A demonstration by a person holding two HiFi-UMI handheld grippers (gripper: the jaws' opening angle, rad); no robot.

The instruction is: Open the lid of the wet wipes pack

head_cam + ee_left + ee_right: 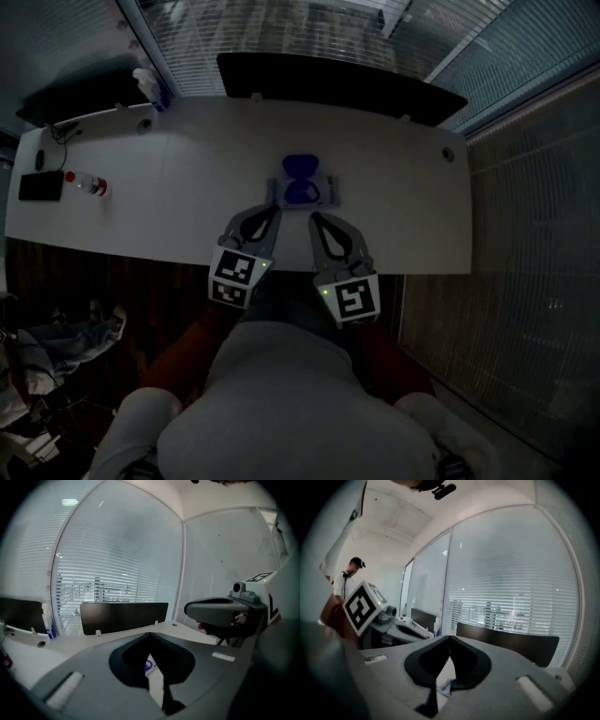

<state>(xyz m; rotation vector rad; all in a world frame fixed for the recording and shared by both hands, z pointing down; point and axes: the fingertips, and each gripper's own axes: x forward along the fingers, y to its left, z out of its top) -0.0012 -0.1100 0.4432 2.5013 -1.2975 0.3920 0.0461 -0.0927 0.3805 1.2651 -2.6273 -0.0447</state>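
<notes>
The wet wipes pack [302, 184], pale with a blue lid on top, lies on the white table [187, 206] near the middle. Both grippers hang side by side over the table's near edge, just short of the pack and not touching it. My left gripper [273, 209] points at the pack's left corner, and its jaws meet at the tip with nothing between them [150, 634]. My right gripper [315, 218] points at the pack's front and is also shut and empty [450, 638]. A bit of the pack's blue print [148, 665] shows through each jaw opening [445, 685].
A long black panel [337, 84] stands along the table's far edge before the window blinds. At the far left lie a red-capped bottle [89, 183] and a black device [40, 186]. A spray bottle [155, 86] stands at the back left. Another person [347, 581] stands in the room.
</notes>
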